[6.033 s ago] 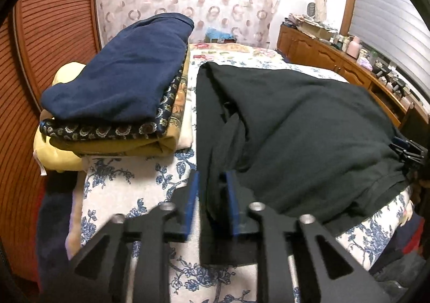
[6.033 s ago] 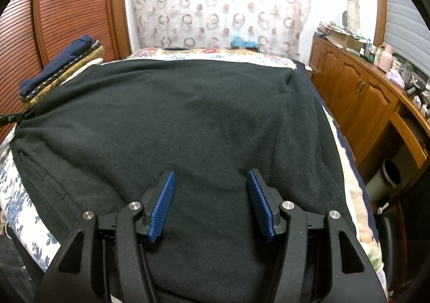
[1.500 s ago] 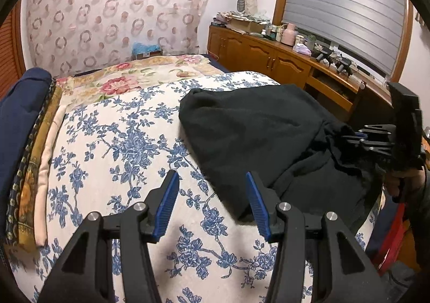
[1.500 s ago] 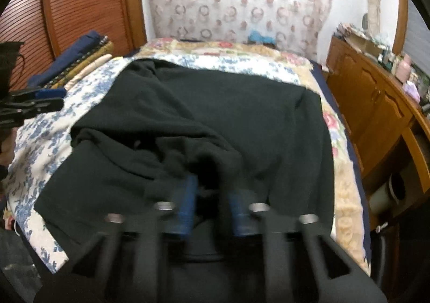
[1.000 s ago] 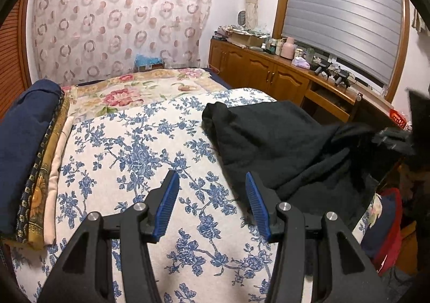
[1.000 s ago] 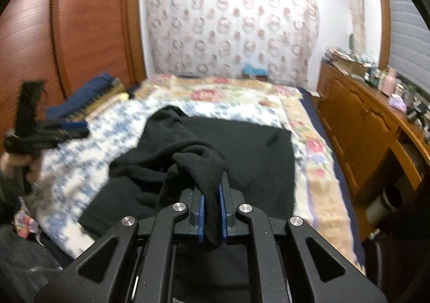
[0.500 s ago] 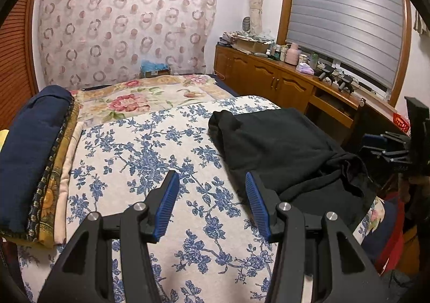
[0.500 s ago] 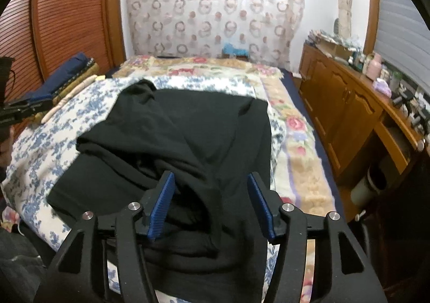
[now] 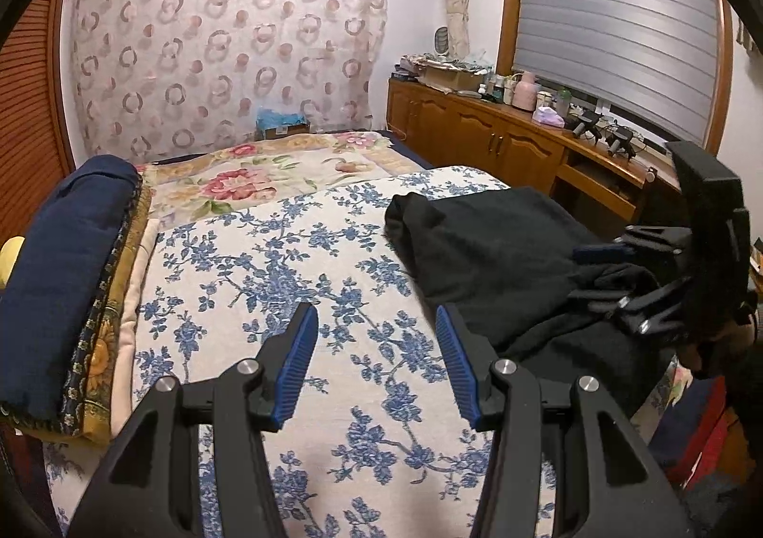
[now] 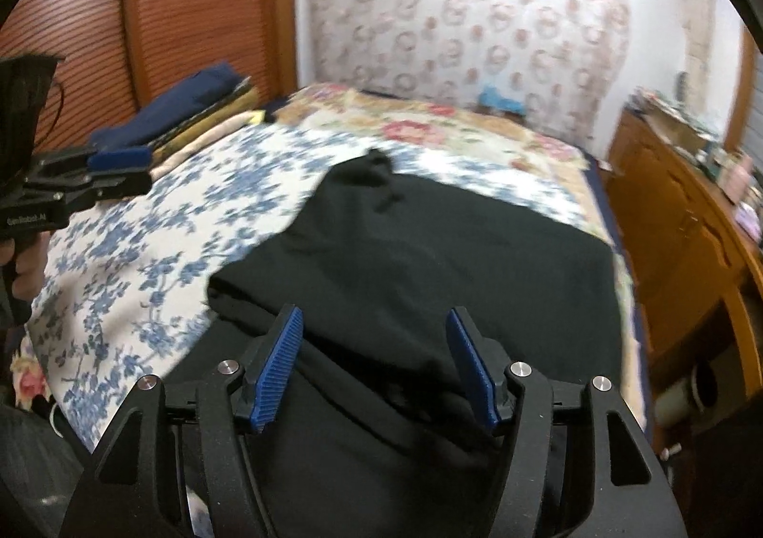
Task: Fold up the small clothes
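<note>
A black garment (image 9: 500,252) lies bunched on the right half of the blue-flowered bedspread (image 9: 286,252); in the right wrist view the garment (image 10: 429,261) fills the middle. My right gripper (image 10: 374,311) hangs just over its near edge. Its jaws are opening, and black cloth lies loose between the blue pads (image 10: 279,361), which do not press on it. In the left wrist view the right gripper (image 9: 605,275) shows at the far right, over the crumpled cloth. My left gripper (image 9: 376,309) stands open over bare bedspread, left of the garment, with nothing between its fingers.
A stack of folded clothes (image 9: 62,261), navy on top, lines the bed's left edge by the slatted wooden door (image 10: 190,13). A cluttered wooden sideboard (image 9: 500,147) runs along the right. A hand (image 10: 24,261) holds the left gripper (image 10: 138,170).
My right gripper, shut on a lifted fold of the black garment a second ago, has opened and the fold has dropped onto the bed. The left gripper has hardly moved.
</note>
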{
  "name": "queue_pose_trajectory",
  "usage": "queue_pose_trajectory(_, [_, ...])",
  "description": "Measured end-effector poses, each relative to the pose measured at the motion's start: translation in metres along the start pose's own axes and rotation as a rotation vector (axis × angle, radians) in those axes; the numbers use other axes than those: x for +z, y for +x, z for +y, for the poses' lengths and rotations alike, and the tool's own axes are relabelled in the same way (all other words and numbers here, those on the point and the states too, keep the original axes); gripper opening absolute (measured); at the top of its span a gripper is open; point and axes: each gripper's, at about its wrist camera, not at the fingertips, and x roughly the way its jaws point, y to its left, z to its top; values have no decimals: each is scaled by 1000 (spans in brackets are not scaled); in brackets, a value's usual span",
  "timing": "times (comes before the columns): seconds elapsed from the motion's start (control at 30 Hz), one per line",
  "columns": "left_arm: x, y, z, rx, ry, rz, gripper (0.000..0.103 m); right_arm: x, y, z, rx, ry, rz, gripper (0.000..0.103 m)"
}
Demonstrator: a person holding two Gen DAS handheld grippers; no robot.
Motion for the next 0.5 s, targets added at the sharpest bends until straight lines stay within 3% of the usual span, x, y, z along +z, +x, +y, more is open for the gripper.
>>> queue_pose_trajectory(0.27, [-1,5,21,13,-21,19,50,17,48,51,134,-119,82,64])
queue_pose_trajectory(0.47, [2,14,37,26,-42,44,50,21,74,62,128,-182,163,64])
queue_pose_trajectory(0.5, [3,15,39,25,-45,46,50,22,74,59,130,-179,165,60])
